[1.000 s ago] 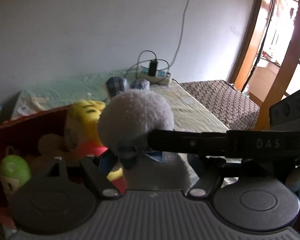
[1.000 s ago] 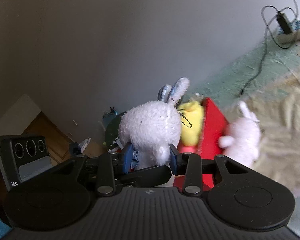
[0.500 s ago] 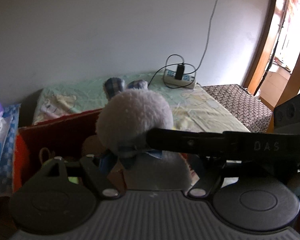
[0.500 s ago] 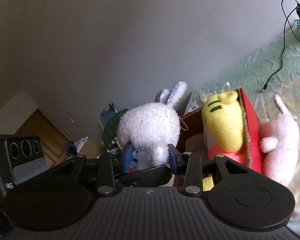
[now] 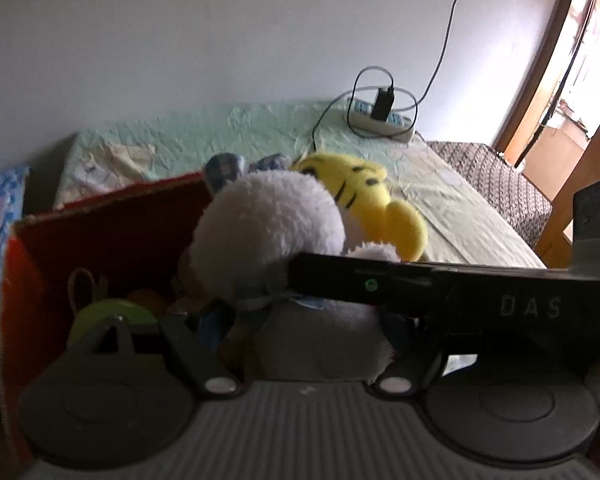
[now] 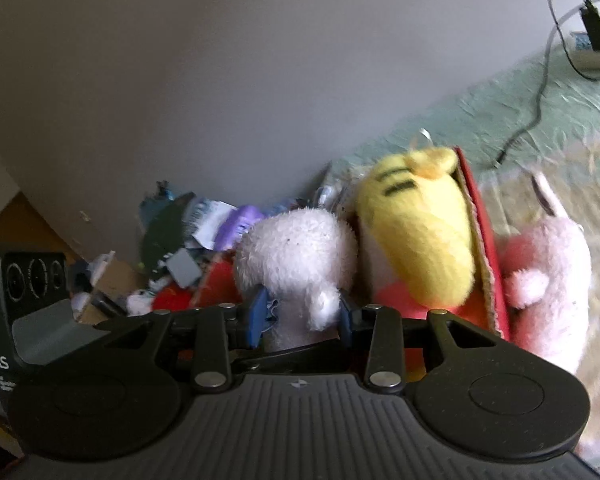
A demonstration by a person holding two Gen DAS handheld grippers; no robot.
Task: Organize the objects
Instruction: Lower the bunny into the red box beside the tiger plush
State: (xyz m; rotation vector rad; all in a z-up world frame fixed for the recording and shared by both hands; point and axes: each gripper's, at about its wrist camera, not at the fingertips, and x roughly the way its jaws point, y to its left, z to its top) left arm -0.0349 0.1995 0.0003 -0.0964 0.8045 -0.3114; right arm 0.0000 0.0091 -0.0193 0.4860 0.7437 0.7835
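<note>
A white plush bunny (image 5: pixel 268 232) with blue-checked ears hangs over the open red box (image 5: pixel 100 232). My left gripper (image 5: pixel 300 332) is shut on its body from both sides. One black finger (image 5: pixel 340 284) of the right gripper crosses in from the right at the bunny's neck. In the right wrist view, my right gripper (image 6: pixel 302 316) has its blue pads pressed on the same bunny (image 6: pixel 296 248), the jaws closing a little. A yellow plush (image 6: pixel 420 232) leans inside the red box (image 6: pixel 484 240), just right of the bunny. A green plush (image 5: pixel 108 312) lies deeper in the box.
A pink plush (image 6: pixel 548 264) leans on the box's outer wall. The box stands on a bed with a pale green sheet (image 5: pixel 220 136). A power strip (image 5: pixel 380 116) with a charger and cables lies by the wall. Clutter (image 6: pixel 180 240) is piled beside the bed.
Both grippers carried the bunny sideways and down over the red box. The box and yellow plush now sit closer. In the left wrist view the yellow plush went from left of the bunny to right.
</note>
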